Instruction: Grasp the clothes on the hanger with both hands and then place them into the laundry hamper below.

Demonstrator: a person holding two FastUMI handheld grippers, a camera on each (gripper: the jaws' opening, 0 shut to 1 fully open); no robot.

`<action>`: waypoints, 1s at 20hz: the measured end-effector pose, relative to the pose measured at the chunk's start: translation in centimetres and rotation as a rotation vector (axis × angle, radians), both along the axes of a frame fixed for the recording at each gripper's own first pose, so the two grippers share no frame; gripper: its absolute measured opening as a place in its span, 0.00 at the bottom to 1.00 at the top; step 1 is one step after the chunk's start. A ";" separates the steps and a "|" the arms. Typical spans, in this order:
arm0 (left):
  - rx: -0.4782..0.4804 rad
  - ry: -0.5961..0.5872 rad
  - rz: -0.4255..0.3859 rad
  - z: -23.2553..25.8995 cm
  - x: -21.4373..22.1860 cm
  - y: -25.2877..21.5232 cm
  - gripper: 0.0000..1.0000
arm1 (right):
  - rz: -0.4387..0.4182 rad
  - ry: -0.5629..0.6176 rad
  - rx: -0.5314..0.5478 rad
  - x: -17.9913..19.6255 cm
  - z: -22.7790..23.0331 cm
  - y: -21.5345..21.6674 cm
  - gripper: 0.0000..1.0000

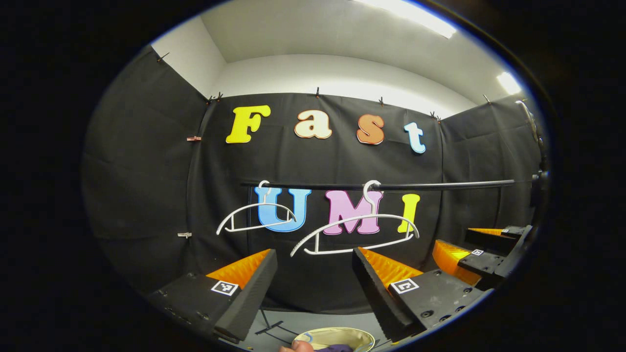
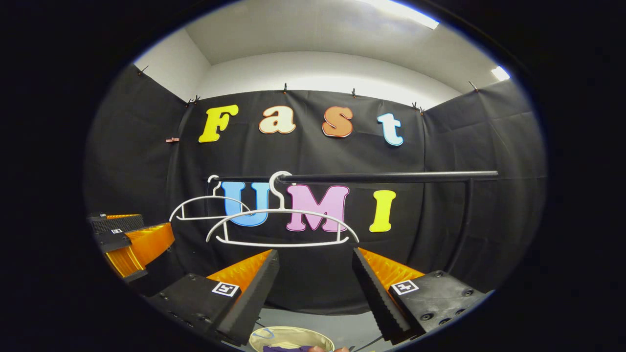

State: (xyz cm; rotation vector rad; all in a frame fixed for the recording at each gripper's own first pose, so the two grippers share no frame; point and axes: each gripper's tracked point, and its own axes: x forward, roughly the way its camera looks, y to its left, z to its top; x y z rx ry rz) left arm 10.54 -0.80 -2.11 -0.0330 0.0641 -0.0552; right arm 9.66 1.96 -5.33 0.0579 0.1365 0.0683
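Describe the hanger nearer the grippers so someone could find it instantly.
Find the black rail across the booth's back wall. Two bare white hangers hook over it; the nearer hanger is the bigger-looking, lower one, overlapping the other hanger, which looks smaller and sits toward the rail's left end.

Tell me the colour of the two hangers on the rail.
White hangers, clearest in the right gripper view.

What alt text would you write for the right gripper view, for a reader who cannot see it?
Two bare white plastic hangers hang on a black horizontal rail, with the right gripper open below them. A round beige laundry hamper with purple cloth inside sits at the bottom edge, and the left gripper shows at the left.
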 end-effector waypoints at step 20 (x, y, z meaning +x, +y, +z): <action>0.003 -0.001 0.005 -0.1 0.1 0.2 0.97 | -0.003 -0.009 -0.005 0.1 0.3 0.0 0.96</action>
